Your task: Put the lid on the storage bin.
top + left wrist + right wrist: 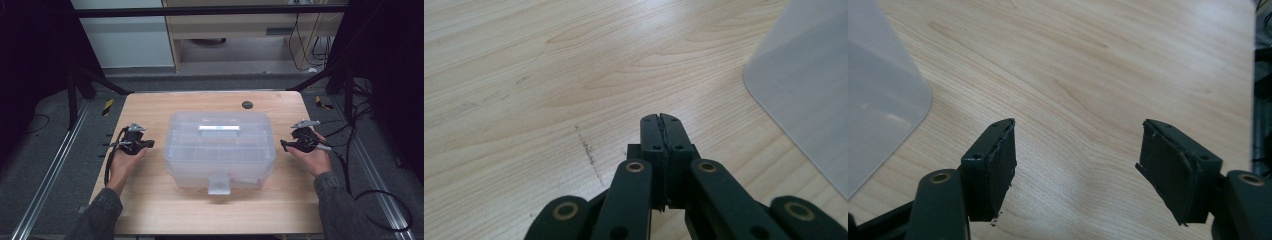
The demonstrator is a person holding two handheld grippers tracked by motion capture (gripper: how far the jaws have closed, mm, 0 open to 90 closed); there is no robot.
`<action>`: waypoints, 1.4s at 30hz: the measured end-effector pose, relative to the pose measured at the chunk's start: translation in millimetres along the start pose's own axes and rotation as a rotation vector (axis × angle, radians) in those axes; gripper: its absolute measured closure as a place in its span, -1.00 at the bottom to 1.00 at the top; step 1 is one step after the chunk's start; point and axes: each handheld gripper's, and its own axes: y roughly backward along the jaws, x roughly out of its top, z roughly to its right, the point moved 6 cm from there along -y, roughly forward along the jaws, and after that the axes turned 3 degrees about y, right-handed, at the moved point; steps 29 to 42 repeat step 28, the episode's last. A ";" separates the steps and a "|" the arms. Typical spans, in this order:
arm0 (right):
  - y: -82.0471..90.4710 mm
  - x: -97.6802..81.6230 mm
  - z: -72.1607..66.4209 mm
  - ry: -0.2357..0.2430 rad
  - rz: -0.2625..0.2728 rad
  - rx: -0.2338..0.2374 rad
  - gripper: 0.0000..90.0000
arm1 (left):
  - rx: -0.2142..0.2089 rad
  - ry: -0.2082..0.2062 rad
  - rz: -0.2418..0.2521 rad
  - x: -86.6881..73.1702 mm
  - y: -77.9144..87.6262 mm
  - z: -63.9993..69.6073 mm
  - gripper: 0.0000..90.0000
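Observation:
A clear plastic storage box (220,147) with a lid, a top handle and a front latch stands in the middle of the wooden table (160,205). My left gripper (147,144) hovers just left of the box, its jaws pressed together with nothing between them (660,120). The box's rounded corner (804,95) lies to its right. My right gripper (284,146) sits just right of the box, jaws spread apart over bare wood (1075,150) and holding nothing. The box's edge (878,100) is at that view's left.
A small dark round disc (247,104) lies near the table's far edge. Cables (370,195) trail off the right side of the table. Dark metal frame legs stand at both far corners, and rails run along both sides on the floor.

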 end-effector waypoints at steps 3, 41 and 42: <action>-9.4 -7.3 2.9 -0.042 -0.004 0.009 -0.41 | 0.015 0.023 0.024 -0.5 -4.1 -3.5 0.85; -40.2 -19.8 -6.2 -0.203 0.012 -0.036 -0.98 | 0.172 0.140 0.037 -14.9 -37.0 -3.3 -0.92; -40.2 -19.8 -6.2 -0.203 0.012 -0.036 -0.98 | 0.172 0.140 0.037 -14.9 -37.0 -3.3 -0.92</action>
